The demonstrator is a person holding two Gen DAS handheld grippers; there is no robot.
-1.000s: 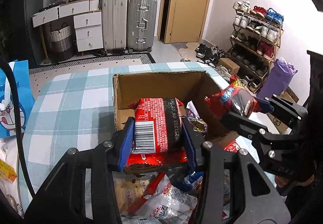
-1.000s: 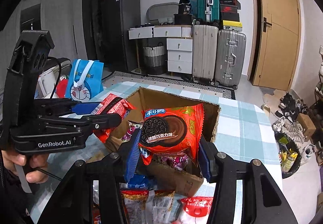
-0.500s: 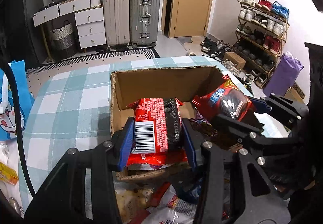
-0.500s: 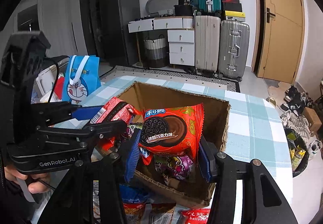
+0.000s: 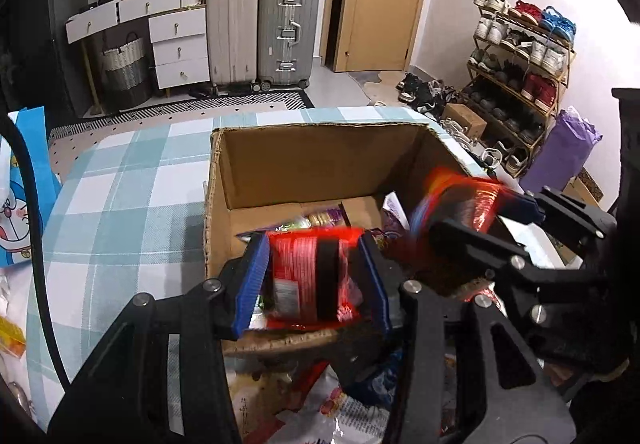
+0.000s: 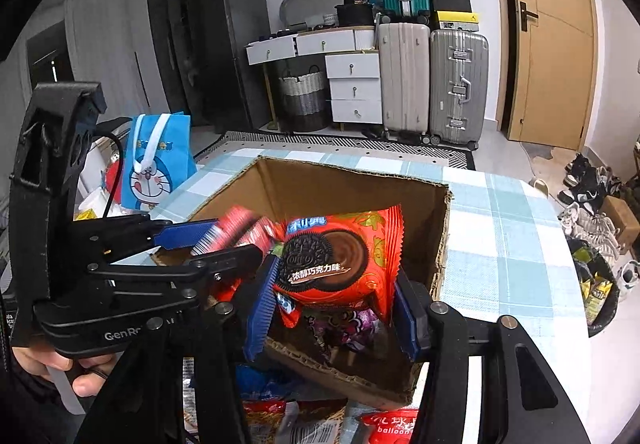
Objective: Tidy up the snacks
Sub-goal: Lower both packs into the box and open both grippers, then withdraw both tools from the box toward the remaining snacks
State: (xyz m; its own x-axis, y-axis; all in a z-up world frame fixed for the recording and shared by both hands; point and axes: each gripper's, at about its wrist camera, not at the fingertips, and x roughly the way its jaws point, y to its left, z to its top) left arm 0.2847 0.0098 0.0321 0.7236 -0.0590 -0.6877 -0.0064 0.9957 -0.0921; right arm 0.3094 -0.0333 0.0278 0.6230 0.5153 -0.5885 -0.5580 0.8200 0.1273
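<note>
The left gripper, black with blue ribbed pads, is clamped on a red foil snack packet with a black band and white barcode panel. It holds the packet low over the near-left part of the open brown cardboard box, just above the wrappers already lying inside. The right gripper is closed on a red-orange Oreo chocolate biscuit packet, pinching it upright by its two side edges over the near-right part of the same box (in the left wrist view this packet is motion-blurred). The two packets hang side by side, close together but not visibly touching.

The box sits on a table with a pale blue and white checked cloth. More loose snack packets lie on the cloth just in front of the box's near wall. A blue Doraemon gift bag stands beyond the table's left edge.
</note>
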